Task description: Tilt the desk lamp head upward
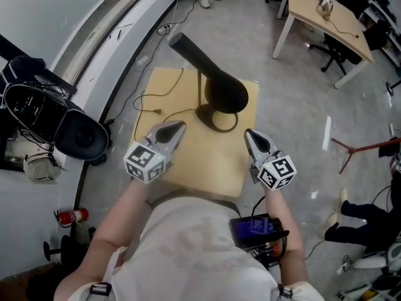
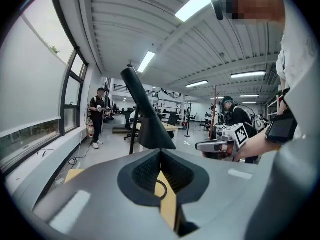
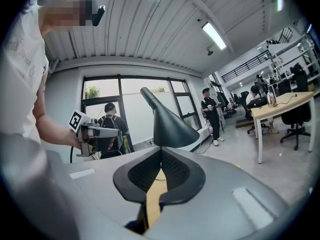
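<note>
Two grippers, the left gripper (image 1: 180, 126) and the right gripper (image 1: 248, 133), flank the black desk lamp head (image 1: 224, 91) on the small wooden table (image 1: 207, 168) in the head view, about equally near, while each gripper view shows clenched, empty jaws with the cone just ahead and above, its long axis slanting up-left.

The desk lamp (image 1: 224, 91) stands by the worktop's (image 1: 188, 165) far edge, with its cord (image 1: 164, 113) lying toward the left edge. The left tool (image 1: 178, 128) and right tool (image 1: 249, 134) flank the lamp's base.
</note>
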`<state>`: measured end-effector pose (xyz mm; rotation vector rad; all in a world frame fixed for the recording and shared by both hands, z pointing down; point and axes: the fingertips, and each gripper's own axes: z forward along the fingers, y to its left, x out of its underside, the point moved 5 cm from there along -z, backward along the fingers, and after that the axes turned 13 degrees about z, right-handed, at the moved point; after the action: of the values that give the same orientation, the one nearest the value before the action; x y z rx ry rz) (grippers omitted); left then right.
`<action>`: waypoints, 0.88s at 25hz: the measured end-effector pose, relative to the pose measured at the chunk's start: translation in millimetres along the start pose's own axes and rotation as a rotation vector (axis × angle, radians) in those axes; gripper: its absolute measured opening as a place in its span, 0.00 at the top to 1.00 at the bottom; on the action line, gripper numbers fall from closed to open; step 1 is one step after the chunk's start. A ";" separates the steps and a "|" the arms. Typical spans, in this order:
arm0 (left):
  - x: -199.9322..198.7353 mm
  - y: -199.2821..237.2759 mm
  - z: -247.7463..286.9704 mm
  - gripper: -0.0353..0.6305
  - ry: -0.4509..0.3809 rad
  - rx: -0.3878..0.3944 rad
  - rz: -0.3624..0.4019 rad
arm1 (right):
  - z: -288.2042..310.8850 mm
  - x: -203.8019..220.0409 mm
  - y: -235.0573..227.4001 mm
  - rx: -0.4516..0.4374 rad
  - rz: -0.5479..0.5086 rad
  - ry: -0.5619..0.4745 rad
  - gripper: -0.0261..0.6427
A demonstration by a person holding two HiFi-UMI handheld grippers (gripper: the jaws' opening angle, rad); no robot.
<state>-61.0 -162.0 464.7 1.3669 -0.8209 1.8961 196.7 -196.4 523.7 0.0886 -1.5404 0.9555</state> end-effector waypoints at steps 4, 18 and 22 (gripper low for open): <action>1.4 12.5 8.1 0.94 -0.016 0.038 -0.005 | 5.1 -4.3 1.6 0.051 0.001 -0.022 0.94; -65.8 91.5 24.7 0.94 -0.116 0.167 0.027 | 21.8 -24.6 16.8 0.251 0.001 -0.097 0.94; -74.2 106.8 27.4 0.90 -0.129 0.210 0.040 | 28.6 -30.0 18.5 0.287 -0.017 -0.102 0.94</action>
<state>-113.1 -257.6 388.5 1.6255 -0.7307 1.9864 170.7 -215.3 491.6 0.3585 -1.4834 1.1691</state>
